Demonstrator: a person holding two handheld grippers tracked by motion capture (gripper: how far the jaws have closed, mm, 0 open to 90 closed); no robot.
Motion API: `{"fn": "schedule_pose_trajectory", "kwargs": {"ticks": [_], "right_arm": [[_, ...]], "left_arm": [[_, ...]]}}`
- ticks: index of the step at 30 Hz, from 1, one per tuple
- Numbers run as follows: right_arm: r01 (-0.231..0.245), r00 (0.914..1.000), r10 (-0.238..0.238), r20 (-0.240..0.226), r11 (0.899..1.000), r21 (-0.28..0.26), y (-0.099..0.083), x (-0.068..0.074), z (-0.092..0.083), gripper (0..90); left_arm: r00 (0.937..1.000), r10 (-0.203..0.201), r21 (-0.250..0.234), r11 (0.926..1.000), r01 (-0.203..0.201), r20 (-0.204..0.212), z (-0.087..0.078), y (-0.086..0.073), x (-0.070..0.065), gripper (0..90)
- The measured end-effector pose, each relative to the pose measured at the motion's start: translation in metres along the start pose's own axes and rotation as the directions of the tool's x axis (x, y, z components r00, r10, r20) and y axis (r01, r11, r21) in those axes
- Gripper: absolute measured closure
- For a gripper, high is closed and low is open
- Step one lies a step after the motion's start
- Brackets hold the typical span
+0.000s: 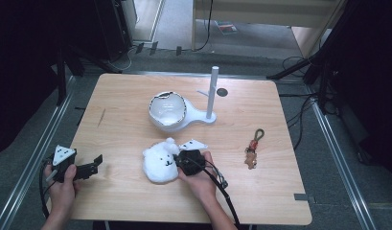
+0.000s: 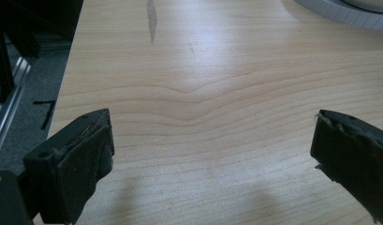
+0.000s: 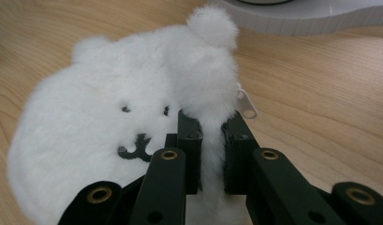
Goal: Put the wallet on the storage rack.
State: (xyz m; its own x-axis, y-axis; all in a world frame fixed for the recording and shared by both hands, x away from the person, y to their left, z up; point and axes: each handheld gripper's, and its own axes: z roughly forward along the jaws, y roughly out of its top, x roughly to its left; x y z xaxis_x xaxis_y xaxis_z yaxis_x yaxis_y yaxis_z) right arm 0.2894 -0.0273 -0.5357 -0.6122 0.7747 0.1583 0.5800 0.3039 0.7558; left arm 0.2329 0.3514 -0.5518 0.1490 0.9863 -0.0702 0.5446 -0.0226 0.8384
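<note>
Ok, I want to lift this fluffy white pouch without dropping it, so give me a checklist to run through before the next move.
1. Right tongs shut on the white bear pouch: ok, its fluffy edge is pinched between the jaws.
2. Grip deep enough: cannot tell, fur hides how much is caught.
3. Zipper pull clear of the jaws: ok, it hangs beside them.
4. Left tongs free: ok, open over bare table, holding nothing.
5. Path upward clear: ok, the white stand with bowl sits farther back.
6. Bear keychain out of the way: ok, it lies apart to the right.
</note>
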Motion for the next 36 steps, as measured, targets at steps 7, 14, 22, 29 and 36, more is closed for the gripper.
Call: {"fn": "schedule_pose_trajectory", "kwargs": {"ticks": [7, 14, 22, 29, 36], "right_arm": [[-0.035, 0.9994, 0.035, -0.009, 0.998, -0.056, 0.006, 0.001, -0.017, 81.2], [-0.05, 0.9987, 0.048, -0.018, 0.991, -0.122, 0.014, -0.001, -0.037, 81.1], [-0.06, 0.9982, 0.058, -0.017, 0.982, -0.177, 0.025, -0.003, -0.057, 81.0], [-0.058, 0.9983, 0.058, -0.006, 0.976, -0.212, 0.036, -0.003, -0.069, 80.8], [-0.063, 0.9977, 0.067, 0.009, 0.969, -0.239, 0.045, -0.005, -0.078, 80.6]], "left_arm": [[1.0, 0.002, 0.0, 1.0, -0.002, 0.0, 0.0, 0.0, 0.0, 0.4], [1.0, 0.002, 0.002, 1.0, -0.002, -0.001, 0.0, 0.0, 0.0, 0.4], [1.0, 0.003, 0.002, 1.0, -0.003, 0.0, 0.0, 0.0, 0.0, 0.4], [1.0, 0.003, 0.002, 1.0, -0.003, 0.0, 0.0, 0.0, 0.0, 0.4], [1.0, 0.001, -0.002, 1.0, -0.001, -0.001, 0.0, 0.0, 0.0, 0.4]]}}
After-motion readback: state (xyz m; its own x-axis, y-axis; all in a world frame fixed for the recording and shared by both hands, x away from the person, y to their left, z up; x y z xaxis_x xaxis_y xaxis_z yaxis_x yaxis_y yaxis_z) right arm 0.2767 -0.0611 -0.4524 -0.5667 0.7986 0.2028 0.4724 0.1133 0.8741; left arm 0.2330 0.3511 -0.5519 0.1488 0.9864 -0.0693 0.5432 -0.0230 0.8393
